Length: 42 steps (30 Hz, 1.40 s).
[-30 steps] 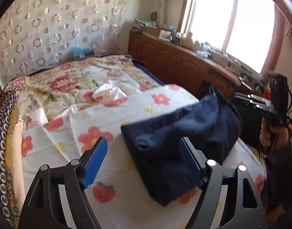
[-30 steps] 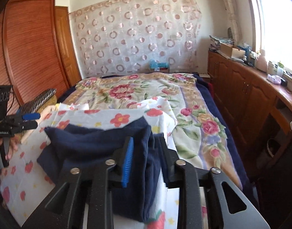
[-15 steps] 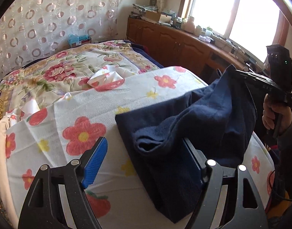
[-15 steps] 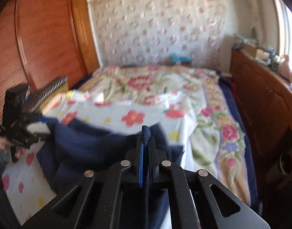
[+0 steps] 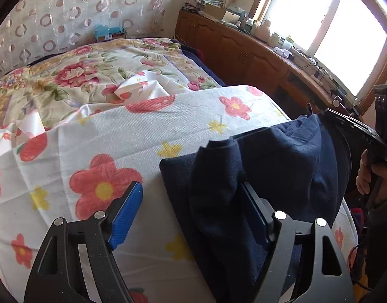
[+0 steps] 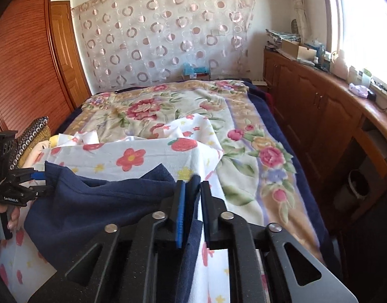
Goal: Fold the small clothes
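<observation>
A navy garment [image 5: 282, 171] lies bunched on the flowered white sheet [image 5: 148, 136] on the bed. My left gripper [image 5: 191, 209] stands open low over its near edge. One fold lies between the fingers, and cloth covers most of the right finger [image 5: 256, 209]. In the right wrist view the left gripper [image 6: 39, 184] sits at the garment's [image 6: 105, 202] far left corner. My right gripper [image 6: 192, 202] has a raised edge of the navy cloth between its narrow jaws, which are opening. From the left wrist view the right gripper [image 5: 330, 118] holds that edge up off the bed.
A floral blanket [image 6: 148, 106] covers the far half of the bed. A wooden cabinet [image 6: 319, 106] with clutter runs under the window on the right. A wooden wardrobe [image 6: 24, 63] stands on the left, with a patterned cushion [image 6: 34, 131] by the bed's edge. A hand [image 5: 370, 176] grips the right handle.
The right gripper's jaws narrowed onto the garment's edge and lifted it. The left gripper sank toward the cloth, and a fold now covers its right finger.
</observation>
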### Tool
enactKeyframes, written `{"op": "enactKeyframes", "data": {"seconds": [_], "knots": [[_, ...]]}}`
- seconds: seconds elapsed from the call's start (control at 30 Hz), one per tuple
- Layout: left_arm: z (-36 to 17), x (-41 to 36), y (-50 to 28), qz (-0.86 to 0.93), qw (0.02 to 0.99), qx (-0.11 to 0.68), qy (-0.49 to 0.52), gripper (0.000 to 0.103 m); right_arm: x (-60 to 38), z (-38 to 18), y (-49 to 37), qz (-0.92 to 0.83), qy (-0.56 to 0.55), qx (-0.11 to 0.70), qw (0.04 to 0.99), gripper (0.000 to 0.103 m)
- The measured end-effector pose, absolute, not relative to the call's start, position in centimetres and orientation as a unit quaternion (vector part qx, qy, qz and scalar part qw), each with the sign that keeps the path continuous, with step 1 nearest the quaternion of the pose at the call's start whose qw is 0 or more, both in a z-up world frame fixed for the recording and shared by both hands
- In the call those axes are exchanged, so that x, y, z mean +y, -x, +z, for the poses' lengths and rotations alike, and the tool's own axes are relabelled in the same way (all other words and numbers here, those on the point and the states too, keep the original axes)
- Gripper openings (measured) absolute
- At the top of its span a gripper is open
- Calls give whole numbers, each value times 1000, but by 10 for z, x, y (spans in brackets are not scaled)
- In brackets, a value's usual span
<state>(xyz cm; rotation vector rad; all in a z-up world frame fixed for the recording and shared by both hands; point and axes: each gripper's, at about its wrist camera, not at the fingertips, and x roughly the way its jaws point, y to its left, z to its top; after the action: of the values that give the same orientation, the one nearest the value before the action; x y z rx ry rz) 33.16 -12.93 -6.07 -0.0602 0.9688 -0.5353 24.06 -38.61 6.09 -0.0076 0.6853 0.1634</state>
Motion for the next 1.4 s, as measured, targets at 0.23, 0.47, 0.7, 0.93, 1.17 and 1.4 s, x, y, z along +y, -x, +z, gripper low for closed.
{"op": "enactKeyframes", "data": {"seconds": [0.23, 0.47, 0.7, 0.93, 1.17, 1.4], "knots": [[-61, -129, -340, -276, 840, 463, 65, 61, -375, 59, -224, 65, 16, 342, 937, 52], [-58, -130, -337, -271, 848, 452, 57, 34, -374, 33, -231, 105, 0, 385, 917, 62], [-59, -128, -335, -267, 851, 450, 54, 34, -380, 24, -264, 130, -43, 404, 905, 62], [-56, -125, -330, -268, 856, 439, 45, 25, -379, 15, -279, 164, -38, 402, 900, 41], [-24, -124, -308, -276, 875, 395, 43, 18, -378, 17, -264, 178, -27, 360, 916, 20], [16, -102, -281, -280, 895, 342, 58, 17, -366, 34, -249, 181, -13, 313, 932, 19]]}}
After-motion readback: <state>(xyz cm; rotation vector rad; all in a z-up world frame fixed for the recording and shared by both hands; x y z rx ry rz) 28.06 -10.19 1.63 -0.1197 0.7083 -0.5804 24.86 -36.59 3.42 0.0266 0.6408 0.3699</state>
